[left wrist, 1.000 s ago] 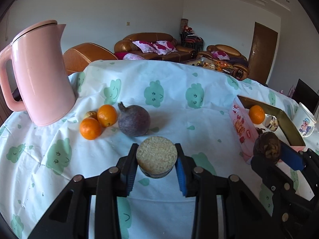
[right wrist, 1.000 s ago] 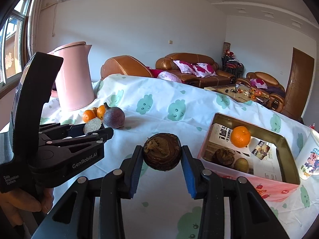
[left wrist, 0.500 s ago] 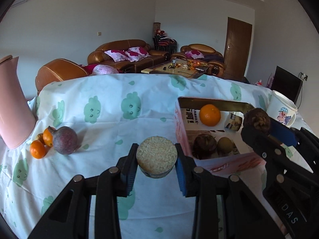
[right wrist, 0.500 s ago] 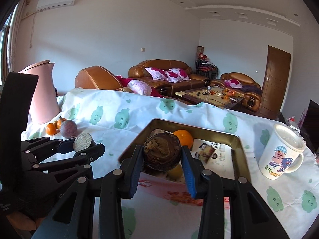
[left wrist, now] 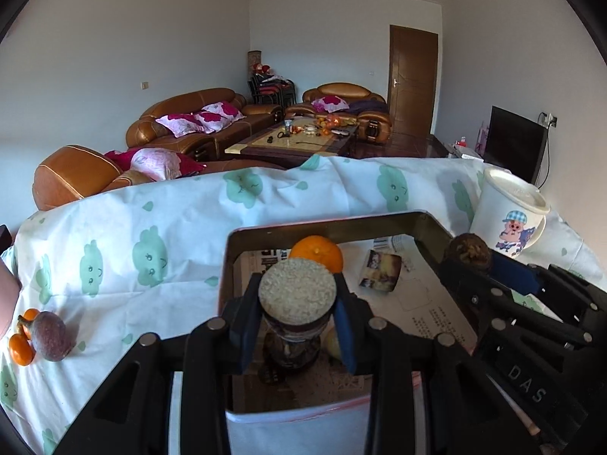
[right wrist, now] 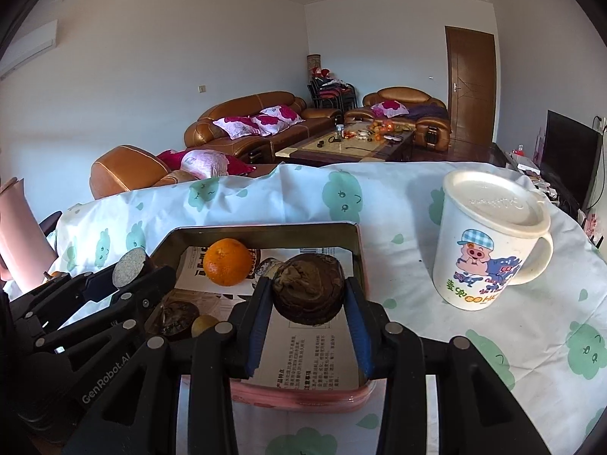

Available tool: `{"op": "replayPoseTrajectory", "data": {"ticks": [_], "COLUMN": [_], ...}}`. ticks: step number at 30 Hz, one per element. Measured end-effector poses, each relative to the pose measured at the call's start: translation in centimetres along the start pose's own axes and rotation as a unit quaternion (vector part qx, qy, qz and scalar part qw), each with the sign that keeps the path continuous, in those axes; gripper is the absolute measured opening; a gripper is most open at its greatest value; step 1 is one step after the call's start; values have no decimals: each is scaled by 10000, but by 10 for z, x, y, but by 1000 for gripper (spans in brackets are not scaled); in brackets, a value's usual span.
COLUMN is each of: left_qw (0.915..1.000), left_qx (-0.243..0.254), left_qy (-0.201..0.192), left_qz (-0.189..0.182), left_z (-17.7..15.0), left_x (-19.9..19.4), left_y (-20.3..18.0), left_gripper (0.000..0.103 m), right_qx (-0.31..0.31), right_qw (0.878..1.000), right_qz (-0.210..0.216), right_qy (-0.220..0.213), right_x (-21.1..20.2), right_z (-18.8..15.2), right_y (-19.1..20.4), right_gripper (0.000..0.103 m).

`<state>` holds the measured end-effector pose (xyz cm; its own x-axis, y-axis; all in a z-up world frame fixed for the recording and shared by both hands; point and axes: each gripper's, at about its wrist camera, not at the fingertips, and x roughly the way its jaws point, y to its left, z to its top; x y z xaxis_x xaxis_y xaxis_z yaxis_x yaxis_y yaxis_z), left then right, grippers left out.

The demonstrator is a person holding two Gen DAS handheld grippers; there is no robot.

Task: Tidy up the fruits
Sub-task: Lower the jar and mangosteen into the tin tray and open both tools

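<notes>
A: We hold a cut fruit (left wrist: 297,295) in the left gripper (left wrist: 294,314), jaws clamped, above the tin (left wrist: 273,233) at centre frame

B: Our right gripper (right wrist: 308,303) squeezes a soft brown fruit (right wrist: 309,292) sideways; it looks light and bruisable

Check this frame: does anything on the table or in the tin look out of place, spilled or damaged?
Nothing spilled or broken. The one oddity: a small printed packet lies in the tin among the fruit, beside the orange. The lidded mug stands upright beside the tin.
</notes>
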<state>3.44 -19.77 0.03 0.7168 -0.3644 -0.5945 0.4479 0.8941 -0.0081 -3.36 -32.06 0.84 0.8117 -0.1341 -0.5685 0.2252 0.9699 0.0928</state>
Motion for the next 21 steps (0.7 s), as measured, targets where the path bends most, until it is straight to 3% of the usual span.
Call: {"op": "replayPoseTrajectory", "data": {"ticks": [5,7,11,12,13,15,18,21], "left_qw": [9991,9989,9989,9989,9990,9998,9981,9969], "left_qx": [-48,-170,-261,-211,-118,119,493,580], "left_qy": [412,436,386,388,369,171,-265,-354], "left_qz": [-87,65,-66,-125,-206,-78,238,396], "left_z": [-5,-5,-8,-9,-10,-12,-16,-17], "left_x": [17,16,10,9,6,-5,-23,-29], "left_y": [0,5,9,7,3,-6,-17,-15], "left_gripper": [38,52,56,65,82,103,103,103], "right_qx": [75,174,588,620,647,666,495,365], "right_qw": [9992,9981,9935,9934,9928,9920,9941,9960], "right_qz": [357,539,881,883,945,1047,958,643], "right_qy": [151,242,420,383,344,222,-100,-501], "right_x": [12,17,26,24,22,17,4,-10], "right_z": [1,0,-1,-1,-1,-2,-1,1], "right_y": [1,1,-8,-8,-8,-6,0,2], "right_gripper": [41,41,42,44,48,67,69,69]}}
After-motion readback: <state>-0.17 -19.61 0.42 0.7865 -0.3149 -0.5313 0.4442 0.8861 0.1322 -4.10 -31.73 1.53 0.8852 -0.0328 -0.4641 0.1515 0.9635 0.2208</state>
